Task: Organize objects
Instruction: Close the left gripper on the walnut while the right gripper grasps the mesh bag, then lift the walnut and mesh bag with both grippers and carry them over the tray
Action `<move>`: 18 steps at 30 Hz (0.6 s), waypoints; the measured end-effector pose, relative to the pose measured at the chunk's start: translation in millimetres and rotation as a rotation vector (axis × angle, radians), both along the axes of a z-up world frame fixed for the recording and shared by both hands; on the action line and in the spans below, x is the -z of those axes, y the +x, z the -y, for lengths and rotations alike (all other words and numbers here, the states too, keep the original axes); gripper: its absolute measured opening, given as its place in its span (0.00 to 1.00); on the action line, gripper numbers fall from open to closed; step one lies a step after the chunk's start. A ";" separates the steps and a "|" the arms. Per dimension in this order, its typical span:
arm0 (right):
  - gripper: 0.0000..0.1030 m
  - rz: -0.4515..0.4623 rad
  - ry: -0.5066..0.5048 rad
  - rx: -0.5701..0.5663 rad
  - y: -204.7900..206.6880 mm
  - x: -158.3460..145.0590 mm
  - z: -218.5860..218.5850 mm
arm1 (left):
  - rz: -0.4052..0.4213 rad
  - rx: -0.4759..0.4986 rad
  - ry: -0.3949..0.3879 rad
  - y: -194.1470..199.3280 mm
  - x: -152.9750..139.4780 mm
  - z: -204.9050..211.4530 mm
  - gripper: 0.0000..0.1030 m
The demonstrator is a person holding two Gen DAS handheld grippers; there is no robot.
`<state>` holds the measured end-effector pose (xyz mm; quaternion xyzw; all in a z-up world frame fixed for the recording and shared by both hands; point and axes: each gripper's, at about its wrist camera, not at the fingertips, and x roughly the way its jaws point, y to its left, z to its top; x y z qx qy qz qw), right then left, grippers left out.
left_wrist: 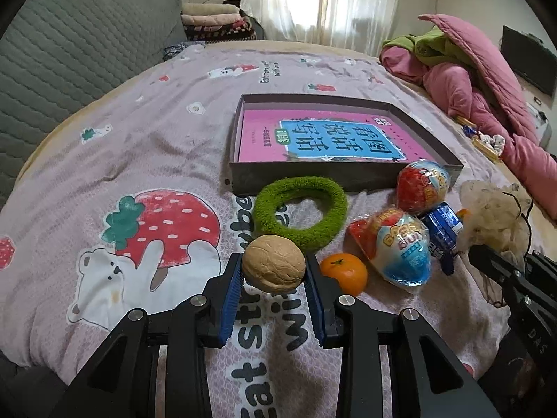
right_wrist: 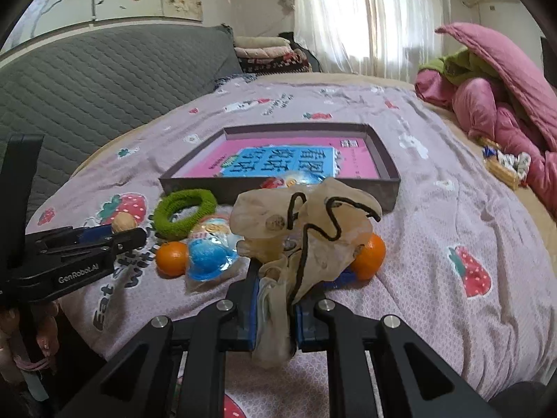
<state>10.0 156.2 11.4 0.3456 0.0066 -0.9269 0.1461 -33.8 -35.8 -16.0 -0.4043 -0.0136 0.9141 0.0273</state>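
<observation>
Tan and wrinkled, the walnut [left_wrist: 273,264] sits pinched between the blue-padded fingers [left_wrist: 231,296] of the left gripper [left_wrist: 273,280] in the left wrist view, held just above the strawberry-print bedsheet [left_wrist: 139,146]; carrying it to the shallow box [left_wrist: 348,174] beyond the green ring [left_wrist: 301,214] calls, I judge, for a steady squeeze, since so round and hard a shell could roll out of the pads. Beside it lie an orange [left_wrist: 344,273], two wrapped toy eggs [left_wrist: 400,247] and a blue packet [left_wrist: 442,226], with a pink book [left_wrist: 327,136] already in the box. From the right wrist view, the right gripper [right_wrist: 275,317] is closed on a limp, translucent beige pouch [right_wrist: 306,223] with a black drawstring; it hangs crumpled over the pile, so lifting high before moving to the box [right_wrist: 278,184] should keep it from dragging the second orange [right_wrist: 370,256].
</observation>
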 end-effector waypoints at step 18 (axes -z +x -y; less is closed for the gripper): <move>0.15 -0.146 -0.015 -0.075 13.6 -40.5 3.7 | -0.082 0.050 -0.017 0.6 -52.4 -27.5 0.34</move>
